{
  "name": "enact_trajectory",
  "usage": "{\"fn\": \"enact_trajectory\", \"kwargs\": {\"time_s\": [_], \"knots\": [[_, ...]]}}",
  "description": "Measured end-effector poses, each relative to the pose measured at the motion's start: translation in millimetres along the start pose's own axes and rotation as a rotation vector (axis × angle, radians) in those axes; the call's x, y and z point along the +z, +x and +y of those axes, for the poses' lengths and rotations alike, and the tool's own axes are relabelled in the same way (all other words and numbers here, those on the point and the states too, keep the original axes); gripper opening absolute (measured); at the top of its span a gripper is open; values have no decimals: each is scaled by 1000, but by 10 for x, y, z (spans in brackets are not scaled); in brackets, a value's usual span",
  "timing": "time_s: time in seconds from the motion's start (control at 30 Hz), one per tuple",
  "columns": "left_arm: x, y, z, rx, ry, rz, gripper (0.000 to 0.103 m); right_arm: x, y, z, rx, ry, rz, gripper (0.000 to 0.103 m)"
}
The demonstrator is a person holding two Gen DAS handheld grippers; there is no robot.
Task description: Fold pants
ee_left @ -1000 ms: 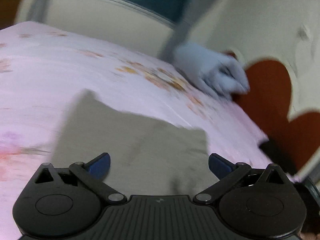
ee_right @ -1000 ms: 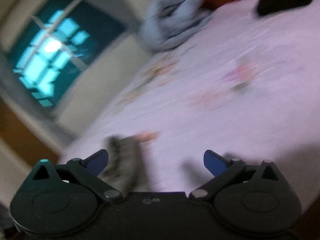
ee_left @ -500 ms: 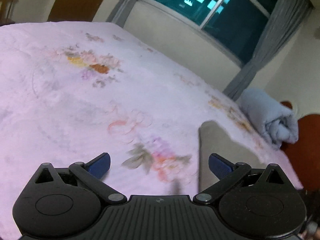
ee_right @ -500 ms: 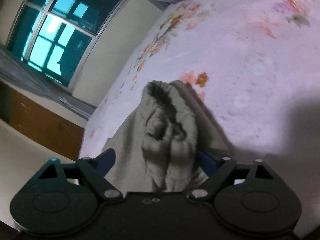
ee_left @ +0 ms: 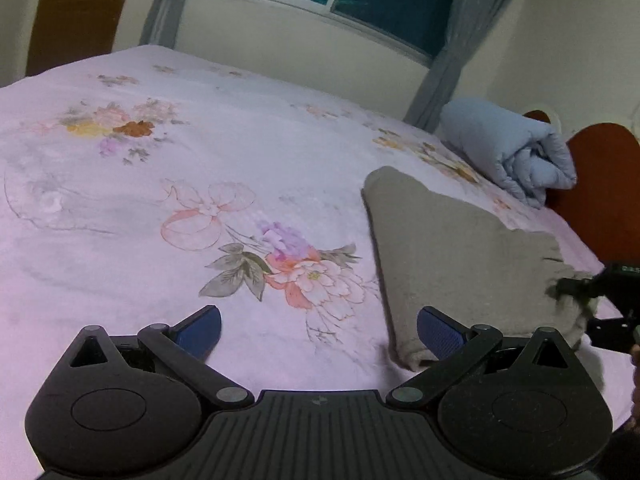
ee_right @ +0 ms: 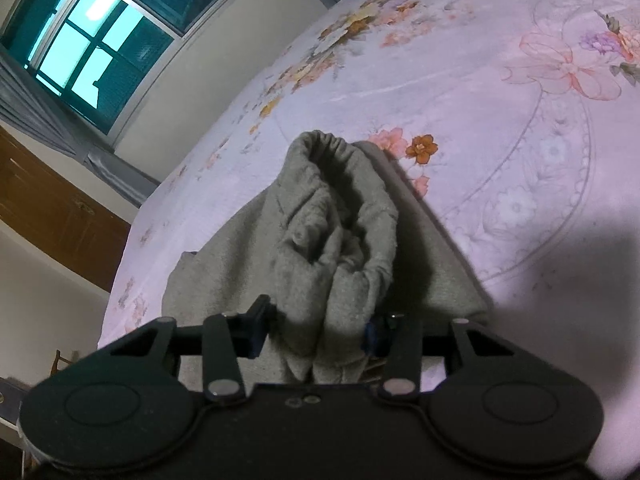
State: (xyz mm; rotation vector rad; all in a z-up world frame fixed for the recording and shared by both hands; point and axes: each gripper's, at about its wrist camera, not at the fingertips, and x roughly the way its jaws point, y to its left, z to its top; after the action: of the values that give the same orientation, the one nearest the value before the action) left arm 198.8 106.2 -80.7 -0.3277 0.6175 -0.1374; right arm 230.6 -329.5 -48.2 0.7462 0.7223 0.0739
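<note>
The pants (ee_right: 320, 248), soft, limp grey knit on the bed (ee_left: 200, 168), bunch between my closing right gripper (ee_right: 316, 332) at the gathered waistband, while my left gripper (ee_left: 318, 330) gapes empty beside their folded edge.

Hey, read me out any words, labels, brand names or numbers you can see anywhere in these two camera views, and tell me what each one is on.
No text can be read in either view.
The left gripper body carries one small embossed mark, a symbol, not letters.
The right gripper, seen at the left wrist view's edge over the grey pants, shows faint light characters, too small and blurred to read.
</note>
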Motion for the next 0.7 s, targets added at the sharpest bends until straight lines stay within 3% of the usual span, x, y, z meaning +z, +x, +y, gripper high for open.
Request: {"fn": "enact_trajectory", "kwargs": {"time_s": [0.13, 0.2, 0.33, 0.43, 0.53, 0.6, 0.63, 0.7], "knots": [[27, 11, 113, 79, -79, -62, 103, -3, 52, -10, -27, 8, 2, 36], [4, 30, 218, 81, -137, -75, 103, 14, 33, 102, 2, 9, -5, 33], [-24, -6, 297, 106, -177, -101, 103, 200, -141, 606, 286, -3, -54, 31], [-46, -44, 327, 120, -193, -119, 103, 317, -410, 692, 485, 22, -168, 30], [-54, -35, 339, 125, -199, -115, 103, 232, -302, 196, 436, 83, -194, 30], [-50, -17, 327, 135, -198, -108, 103, 131, 112, -319, 221, 216, -39, 30], [-49, -13, 307, 136, -191, -105, 103, 58, 259, -535, 173, 288, 32, 29], [-47, -10, 275, 128, -170, -102, 103, -14, 236, -684, 216, 288, -7, 29]]}}
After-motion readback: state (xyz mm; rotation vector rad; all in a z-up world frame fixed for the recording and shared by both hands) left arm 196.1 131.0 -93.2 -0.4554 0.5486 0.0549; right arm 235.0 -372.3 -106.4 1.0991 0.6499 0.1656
